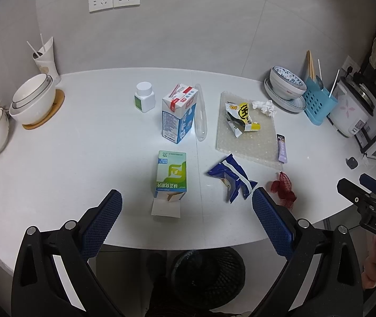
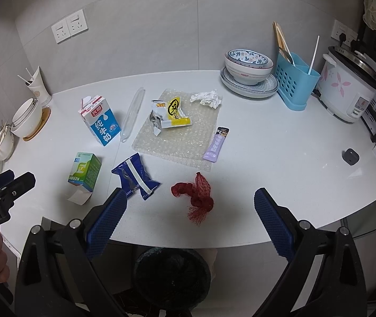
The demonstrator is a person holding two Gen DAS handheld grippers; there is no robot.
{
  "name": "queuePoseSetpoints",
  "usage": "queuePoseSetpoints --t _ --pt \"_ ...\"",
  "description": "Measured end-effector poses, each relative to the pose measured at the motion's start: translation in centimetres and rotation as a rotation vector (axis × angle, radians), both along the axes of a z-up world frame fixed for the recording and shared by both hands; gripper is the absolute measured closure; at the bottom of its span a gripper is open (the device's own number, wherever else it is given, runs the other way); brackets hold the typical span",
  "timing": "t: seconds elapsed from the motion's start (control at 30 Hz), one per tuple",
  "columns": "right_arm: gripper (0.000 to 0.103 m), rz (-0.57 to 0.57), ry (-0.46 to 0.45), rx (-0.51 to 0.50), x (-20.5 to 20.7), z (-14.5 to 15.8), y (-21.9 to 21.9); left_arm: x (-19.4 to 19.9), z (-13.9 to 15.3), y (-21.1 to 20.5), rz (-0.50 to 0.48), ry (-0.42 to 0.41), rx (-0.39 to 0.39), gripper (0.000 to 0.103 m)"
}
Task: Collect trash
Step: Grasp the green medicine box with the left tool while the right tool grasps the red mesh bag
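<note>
Your trash lies scattered across the middle of the white counter (image 2: 267, 158). Nearest your right tool (image 2: 189, 206) is a crumpled red mesh net (image 2: 196, 192), loose and bunched, just inside the front edge. Left of it sits a blue snack wrapper (image 2: 135, 178), torn and creased, and a green box (image 1: 170, 174) with its end flap hanging open toward your left tool (image 1: 186, 208). Farther back stands a blue-and-white milk carton (image 1: 178, 113) with a clear plastic sleeve (image 1: 201, 113) beside it. A sheet of bubble wrap (image 2: 188, 142) carries a yellow-and-silver wrapper (image 2: 170, 116) and a wadded tissue (image 2: 206, 97); a purple sachet (image 2: 215, 145) rests on its right edge.

Both tools are spread wide and hold nothing, each poised over the counter's front edge. Below that edge, between them, sits a dark mesh bin (image 2: 172, 277). The right part of the counter is mostly bare; bowls (image 1: 33, 97) crowd the left end.
</note>
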State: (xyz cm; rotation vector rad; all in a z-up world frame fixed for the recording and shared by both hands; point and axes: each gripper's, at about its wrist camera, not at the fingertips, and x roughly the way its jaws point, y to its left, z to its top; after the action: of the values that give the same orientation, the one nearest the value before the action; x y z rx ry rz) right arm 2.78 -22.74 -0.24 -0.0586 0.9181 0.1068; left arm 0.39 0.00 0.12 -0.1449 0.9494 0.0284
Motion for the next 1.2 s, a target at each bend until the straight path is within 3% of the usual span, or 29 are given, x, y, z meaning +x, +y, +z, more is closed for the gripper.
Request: queuePoseSetpoints --t 0.23,0.47,0.8,1.0,1.2 --pt "0.01 0.001 0.024 -0.002 1.6 -0.8 0.2 1.5 -1.2 0.7 0.0 0.023 0.001 0.007" --pt "0.01 -0.016 0.107 -0.018 5.2 -5.5 -0.7 5.1 -5.9 1.9 -0.005 0.113 0.018 0.007" --pt "0.021 -0.054 0.258 -0.067 9.1 -11.8 -1.0 9.8 -11.8 2.6 -0.04 0.219 0.019 0.007" --pt "0.026 -0.066 0.304 -0.092 10.0 -13.6 -0.5 10.9 -13.7 2.8 -0.066 0.264 0.014 0.01" --pt "0.034 -0.07 0.341 -0.104 10.5 -14.8 0.1 11.5 -14.4 2.9 -0.08 0.282 0.014 0.02"
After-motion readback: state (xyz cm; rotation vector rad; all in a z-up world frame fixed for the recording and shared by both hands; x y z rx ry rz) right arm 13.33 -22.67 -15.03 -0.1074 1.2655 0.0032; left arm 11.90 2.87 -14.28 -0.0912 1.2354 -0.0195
